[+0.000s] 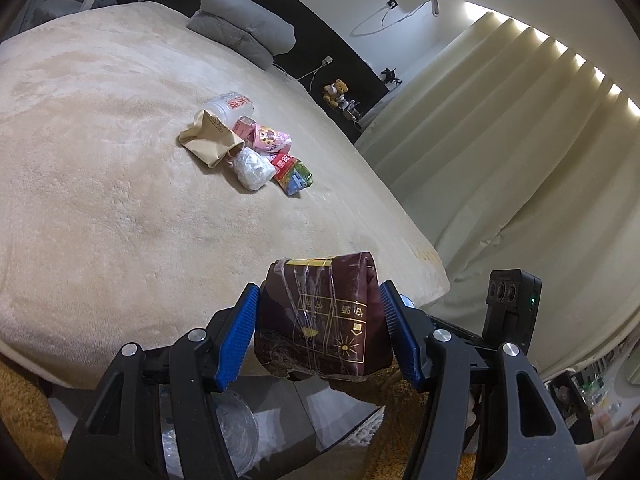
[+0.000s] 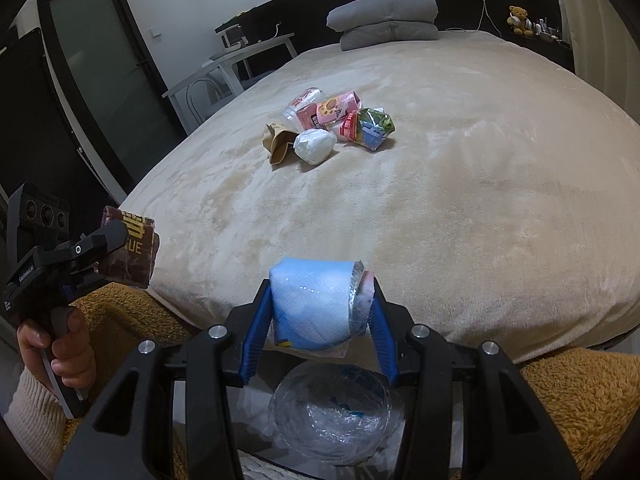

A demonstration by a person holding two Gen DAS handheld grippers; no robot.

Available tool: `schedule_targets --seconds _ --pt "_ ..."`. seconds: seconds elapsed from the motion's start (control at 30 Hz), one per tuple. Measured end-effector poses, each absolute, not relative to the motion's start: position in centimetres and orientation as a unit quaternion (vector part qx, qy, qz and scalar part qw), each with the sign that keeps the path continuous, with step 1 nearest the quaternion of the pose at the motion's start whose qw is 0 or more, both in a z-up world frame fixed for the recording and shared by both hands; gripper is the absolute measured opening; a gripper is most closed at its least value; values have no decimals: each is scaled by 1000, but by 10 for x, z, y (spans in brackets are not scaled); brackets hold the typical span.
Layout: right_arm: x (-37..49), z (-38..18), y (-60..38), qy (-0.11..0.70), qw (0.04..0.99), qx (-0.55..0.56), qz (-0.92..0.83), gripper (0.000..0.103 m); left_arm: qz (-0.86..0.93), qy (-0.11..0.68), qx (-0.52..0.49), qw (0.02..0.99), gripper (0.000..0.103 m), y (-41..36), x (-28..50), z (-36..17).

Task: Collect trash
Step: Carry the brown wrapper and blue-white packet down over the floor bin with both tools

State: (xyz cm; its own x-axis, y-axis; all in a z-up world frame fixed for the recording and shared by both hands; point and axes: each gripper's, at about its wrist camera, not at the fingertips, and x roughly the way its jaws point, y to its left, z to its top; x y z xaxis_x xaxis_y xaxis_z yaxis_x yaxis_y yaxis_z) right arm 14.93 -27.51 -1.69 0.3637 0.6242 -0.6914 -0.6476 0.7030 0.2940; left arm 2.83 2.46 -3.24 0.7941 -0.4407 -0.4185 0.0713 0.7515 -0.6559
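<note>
My left gripper [image 1: 320, 324] is shut on a dark maroon packet [image 1: 324, 320] with gold print, held past the bed's near edge; it also shows in the right wrist view [image 2: 130, 250]. My right gripper [image 2: 320, 320] is shut on a light blue wrapper [image 2: 316, 304] with a silver end, held above a bin lined with clear plastic [image 2: 332, 416]. A pile of trash lies mid-bed: a brown paper bag [image 1: 210, 138], a clear bottle [image 1: 230, 106], pink packets [image 1: 268, 138], a white crumpled bag [image 1: 252, 168] and a red-green carton [image 1: 294, 176].
The beige fleece bed [image 1: 100, 184] fills both views, with folded grey bedding [image 1: 244, 26] at its head. Curtains [image 1: 500, 140] hang to the right. A white table [image 2: 236, 60] and a dark door [image 2: 108, 76] stand left. A mustard rug [image 2: 580, 400] lies below.
</note>
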Motion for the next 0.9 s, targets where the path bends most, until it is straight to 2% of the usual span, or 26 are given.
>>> schedule_targets --seconds 0.43,0.9 --pt "135 -36 -269 446 805 -25 390 46 -145 332 -351 863 59 -9 18 -70" --pt "150 -87 -265 564 744 2 359 46 -125 400 -359 834 60 -17 27 -104"
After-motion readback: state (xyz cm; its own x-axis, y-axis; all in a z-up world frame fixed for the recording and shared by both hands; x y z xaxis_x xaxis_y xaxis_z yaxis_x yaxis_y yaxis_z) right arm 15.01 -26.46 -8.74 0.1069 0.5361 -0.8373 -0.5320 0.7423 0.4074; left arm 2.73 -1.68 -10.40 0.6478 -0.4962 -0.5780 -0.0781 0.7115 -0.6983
